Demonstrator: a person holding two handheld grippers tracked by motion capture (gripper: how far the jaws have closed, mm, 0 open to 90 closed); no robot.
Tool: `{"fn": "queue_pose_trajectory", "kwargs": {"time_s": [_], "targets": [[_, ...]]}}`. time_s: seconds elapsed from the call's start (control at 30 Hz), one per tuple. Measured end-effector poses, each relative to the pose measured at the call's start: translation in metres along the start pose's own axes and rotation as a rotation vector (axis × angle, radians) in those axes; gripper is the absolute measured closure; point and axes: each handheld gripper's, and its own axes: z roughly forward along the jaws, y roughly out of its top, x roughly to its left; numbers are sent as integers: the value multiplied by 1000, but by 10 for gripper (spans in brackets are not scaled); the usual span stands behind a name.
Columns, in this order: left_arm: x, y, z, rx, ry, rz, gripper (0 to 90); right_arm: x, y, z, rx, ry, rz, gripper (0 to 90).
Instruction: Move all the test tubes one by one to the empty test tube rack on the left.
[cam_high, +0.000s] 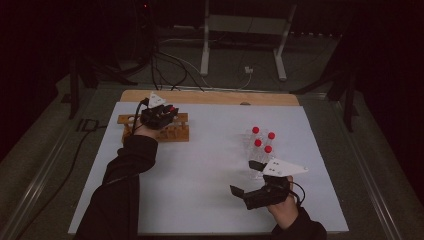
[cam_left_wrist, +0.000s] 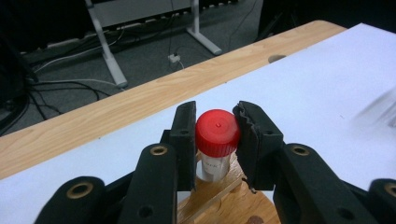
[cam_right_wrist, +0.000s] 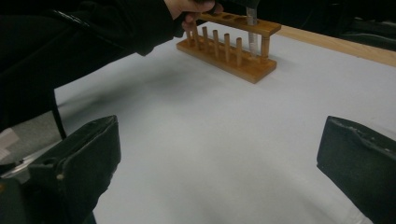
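Fingers (cam_left_wrist: 187, 140) of the left gripper (cam_left_wrist: 215, 135) clamp a red-capped tube (cam_left_wrist: 217, 133) over the wooden rack (cam_left_wrist: 233, 205); right gripper (cam_right_wrist: 219, 158) gapes wide.

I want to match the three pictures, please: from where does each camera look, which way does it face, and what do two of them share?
High view: above the person's side, facing forward and down on the white table; both sleeves, left gripper, right gripper.
Left gripper view: on that gripper, along its jaws at the red-capped tube.
Right gripper view: low, across the table; wide jaws, a sleeve.
Shared: the wooden rack, in all three.
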Motion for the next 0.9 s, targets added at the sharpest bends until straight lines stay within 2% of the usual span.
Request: {"fn": "queue_pose_trajectory", "kwargs": {"time_s": [0.07,0.23,0.33,0.37,0.43,0.47,0.53,0.57,0.63,0.67,0.7,0.9], "targets": [[-1,0,-1,11,-6,11,649,0,1,-1,-1,-3,-2,0],[-3,4,-10,10,-21,6,539,-2,3,-3,-7,-5,-1,0],[-5,8,-18,5,-14,16,415,-3,4,-5,-6,-16,-5,0],[-5,9,-21,-3,-29,12,380,-4,5,-7,-8,-23,-5,0],[-6,12,-27,-2,-33,14,304,-7,7,-10,-8,-35,-4,0],[-7,13,-30,1,-61,9,248,-8,8,-11,-11,-44,-8,0],[-11,15,-37,8,-71,21,157,-11,10,-16,-15,-57,-6,0],[-13,15,-41,5,-98,29,151,-13,11,-18,-19,-65,-4,0],[-17,16,-48,2,-117,35,83,-17,12,-22,-28,-78,1,0],[-20,16,-52,-6,-150,28,76,-19,12,-24,-31,-90,4,0],[-23,15,-57,-11,-172,27,28,-22,13,-27,-35,-97,10,0],[-44,8,-78,-36,-279,62,11,-41,13,-38,-57,-151,48,0]]}}
